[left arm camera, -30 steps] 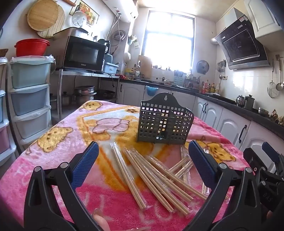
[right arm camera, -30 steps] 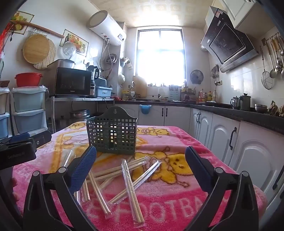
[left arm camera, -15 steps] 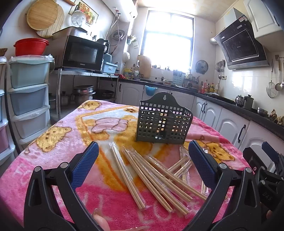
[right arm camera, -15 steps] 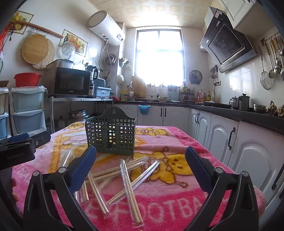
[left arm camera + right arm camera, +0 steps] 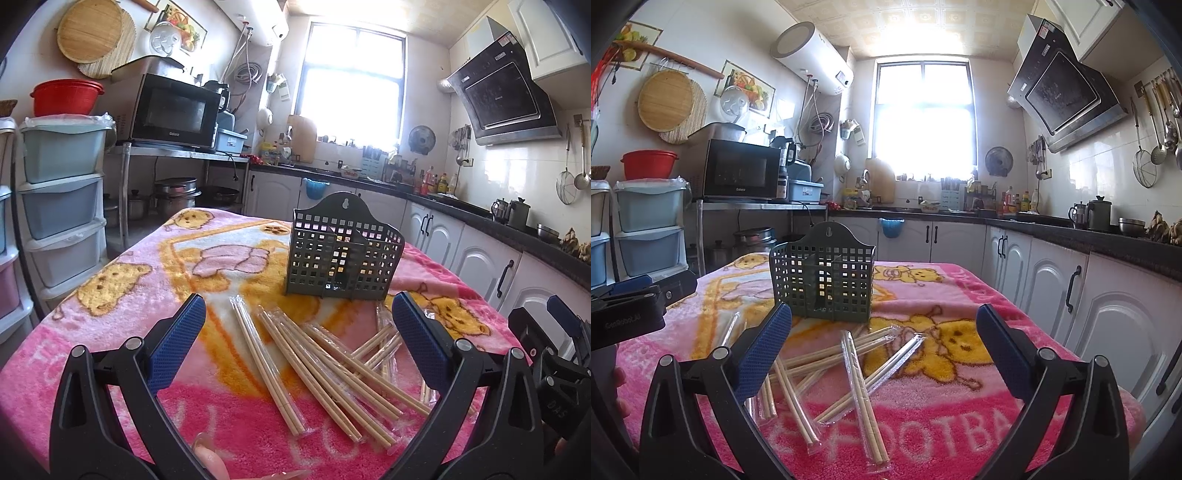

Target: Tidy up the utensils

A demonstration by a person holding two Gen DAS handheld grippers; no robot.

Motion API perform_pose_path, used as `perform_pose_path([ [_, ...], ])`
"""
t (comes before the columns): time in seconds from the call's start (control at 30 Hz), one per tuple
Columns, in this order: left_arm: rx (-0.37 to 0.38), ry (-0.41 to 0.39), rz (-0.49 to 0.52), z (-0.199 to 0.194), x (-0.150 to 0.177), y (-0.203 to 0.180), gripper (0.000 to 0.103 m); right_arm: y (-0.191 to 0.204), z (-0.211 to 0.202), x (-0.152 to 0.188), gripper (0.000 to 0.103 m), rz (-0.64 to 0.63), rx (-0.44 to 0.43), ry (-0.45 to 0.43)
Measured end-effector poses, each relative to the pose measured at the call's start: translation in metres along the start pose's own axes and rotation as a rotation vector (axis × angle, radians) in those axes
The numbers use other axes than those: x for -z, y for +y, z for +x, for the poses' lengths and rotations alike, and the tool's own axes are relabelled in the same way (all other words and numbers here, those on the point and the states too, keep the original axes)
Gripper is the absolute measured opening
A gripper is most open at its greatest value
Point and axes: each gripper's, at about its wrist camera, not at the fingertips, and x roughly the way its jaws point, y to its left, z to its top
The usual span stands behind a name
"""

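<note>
A table is covered by a pink fleece blanket point(image 5: 110, 306) printed with yellow bears. Towards its far middle a dark green perforated plastic utensil basket point(image 5: 341, 254) is stood upright, with dividers seen inside. On the near side of the basket, a loose heap of plastic-wrapped wooden chopstick pairs point(image 5: 325, 354) is scattered flat on the blanket, several crossing one another. The left gripper point(image 5: 297, 332) is held above the near edge with its blue-padded jaws spread wide and nothing between them; the right gripper point(image 5: 882, 336) is likewise held wide apart and empty over the heap.
</note>
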Motion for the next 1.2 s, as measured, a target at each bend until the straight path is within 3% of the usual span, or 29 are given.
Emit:
perform_pose_path([
  [0.67,-0.007,0.006,-0.011,-0.001,0.000,0.007,0.093,0.007,0.000,-0.003,0.097,-0.019,-0.019,0.007],
  [0.9,-0.039,0.018,-0.034,0.003,-0.002,0.019,0.093,0.009,0.010,-0.007,0.097,-0.050,-0.062,0.028],
  [1.2,-0.106,0.027,-0.052,0.009,-0.015,0.042,0.094,0.023,0.042,-0.015,0.097,-0.126,-0.152,0.122],
])
